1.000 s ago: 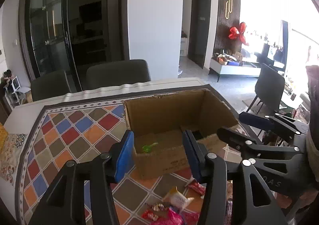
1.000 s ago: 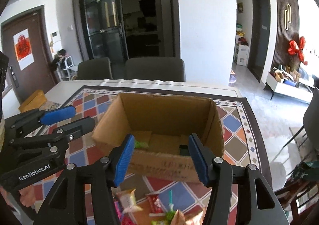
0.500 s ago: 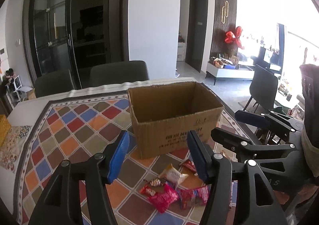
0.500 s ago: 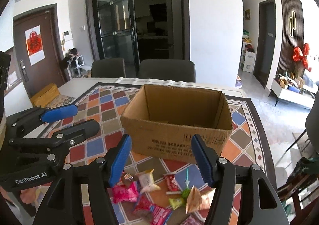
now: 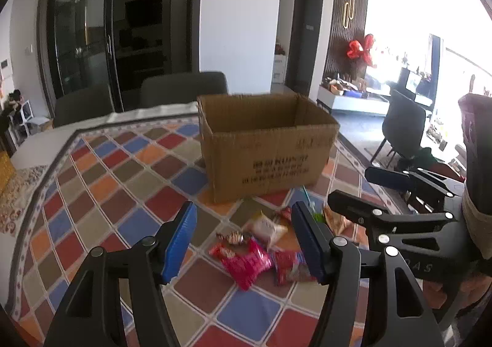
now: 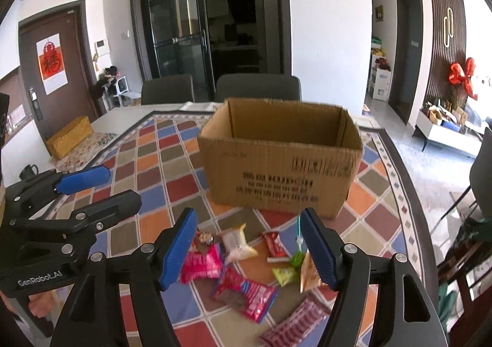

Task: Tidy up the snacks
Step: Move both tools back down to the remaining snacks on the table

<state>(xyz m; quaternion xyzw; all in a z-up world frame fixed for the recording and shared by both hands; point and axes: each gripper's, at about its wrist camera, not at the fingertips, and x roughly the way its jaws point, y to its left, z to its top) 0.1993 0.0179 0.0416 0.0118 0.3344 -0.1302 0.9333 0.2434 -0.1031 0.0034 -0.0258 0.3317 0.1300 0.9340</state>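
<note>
An open cardboard box (image 5: 267,144) (image 6: 279,159) stands on the checkered tablecloth (image 5: 101,181) (image 6: 160,168). In front of it lies a loose pile of several snack packets: a pink packet (image 5: 243,264) (image 6: 201,264), a white packet (image 5: 266,228) (image 6: 236,242), a red packet (image 6: 244,291) and a green one (image 6: 284,274). My left gripper (image 5: 244,239) hovers above the pile with its jaws opening and nothing between them. My right gripper (image 6: 249,248) hangs over the same pile, jaws also opening, holding nothing. Each gripper shows at the edge of the other's view.
Two dark chairs (image 6: 258,88) stand behind the table's far edge. A yellow box (image 6: 69,136) lies on the table at the far left. Another chair (image 5: 406,128) stands on the floor to the right. Bare tablecloth stretches left of the cardboard box.
Both grippers have drawn back from over the box and sunk toward the snack pile, which now fills the lower view. Both pairs of jaws have widened.
</note>
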